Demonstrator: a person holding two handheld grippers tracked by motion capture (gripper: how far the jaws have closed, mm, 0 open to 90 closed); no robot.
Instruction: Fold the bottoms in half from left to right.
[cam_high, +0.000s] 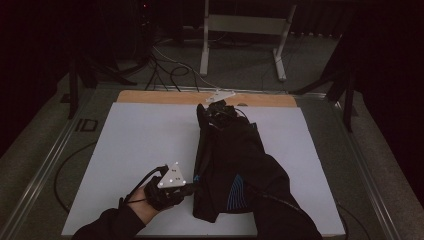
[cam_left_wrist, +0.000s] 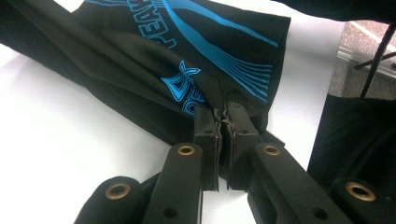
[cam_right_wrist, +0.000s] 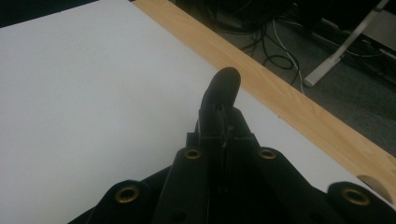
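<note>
Garment (cam_high: 227, 165): a black fabric item with blue stripes and lettering, lying lengthwise down the middle of the white sheet (cam_high: 135, 145) that covers the table, running from near the far wooden edge (cam_high: 150, 96) to the near edge. No container is present on the work surface; the garment rests directly on the sheet. Left gripper (cam_high: 192, 187): positioned at the near left side of the garment, jaws pressed together on a pinched fold of the black fabric beside the blue printed logo, as the left gripper view confirms at the jaw tips (cam_left_wrist: 223, 114). Right gripper (cam_high: 207, 112): positioned at the far end of the garment, close to the wooden edge, with its grey plate (cam_high: 220, 95) on top; in the right gripper view the jaws are closed together on a small bunched nub of dark fabric (cam_right_wrist: 223, 86) that protrudes above the tips. Limits of visibility: the scene is dim, and in the high view the right forearm in a dark sleeve (cam_high: 280, 200) merges with the garment, so the garment's right outline cannot be traced. The garment type cannot be determined. The blue lettering is cut off at the top of the left gripper view and only partly legible.
</note>
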